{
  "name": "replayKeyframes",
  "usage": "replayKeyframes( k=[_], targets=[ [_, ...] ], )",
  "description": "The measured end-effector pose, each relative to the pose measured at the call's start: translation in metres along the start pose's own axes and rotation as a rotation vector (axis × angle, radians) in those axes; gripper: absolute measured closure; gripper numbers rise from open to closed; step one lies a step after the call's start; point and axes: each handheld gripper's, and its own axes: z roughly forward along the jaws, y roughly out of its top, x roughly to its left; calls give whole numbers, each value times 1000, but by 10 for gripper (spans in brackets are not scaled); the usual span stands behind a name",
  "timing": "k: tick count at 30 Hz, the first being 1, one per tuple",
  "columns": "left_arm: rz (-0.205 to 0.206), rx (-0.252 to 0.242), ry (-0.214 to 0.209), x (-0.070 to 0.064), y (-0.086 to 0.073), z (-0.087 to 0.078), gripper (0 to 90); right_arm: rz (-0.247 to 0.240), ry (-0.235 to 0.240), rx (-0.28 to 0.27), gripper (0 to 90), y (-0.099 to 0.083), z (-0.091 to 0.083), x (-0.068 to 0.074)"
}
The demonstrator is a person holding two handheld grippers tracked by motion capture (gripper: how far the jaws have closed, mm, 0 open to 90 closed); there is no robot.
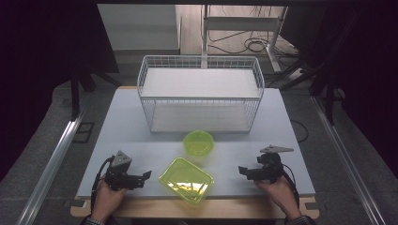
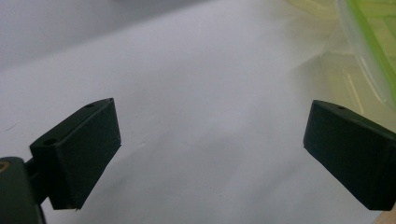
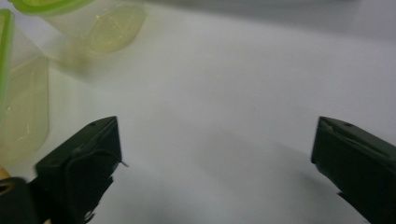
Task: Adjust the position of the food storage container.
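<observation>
Green see-through plastic marks both things we work with: a square tray (image 1: 186, 180) near the table's front edge and a round bowl (image 1: 198, 142) just behind it, close to the wire basket (image 1: 201, 93) that stands toward the back of the white table (image 1: 122, 122). We hold our left gripper (image 1: 144, 176) just to the left of the tray and our right gripper (image 1: 242, 170) to its right, each pointing inward, so the tray sits between them, probably so that either hand can reach it or the bowl. Neither touches anything; both sets of jaws stand wide apart with bare table between them. In the left gripper view the tray (image 2: 364, 60) is cut off at the upper right corner and blurred. In the right gripper view the tray (image 3: 21, 107) and bowl (image 3: 93, 23) are cropped at the left and top edges. The dim light makes it hard to say whether the tray holds anything; it looks empty
</observation>
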Motion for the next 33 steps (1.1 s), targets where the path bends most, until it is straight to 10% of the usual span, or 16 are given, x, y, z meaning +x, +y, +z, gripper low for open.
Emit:
replayKeyframes(
  k=[21,33],
  targets=[
    [6,-6,8,-1,2,0,25,-44,49,17,294,3,-3,5],
    [29,-3,21,-2,1,2,37,-155,114,24,684,14,-3,20]
  ],
)
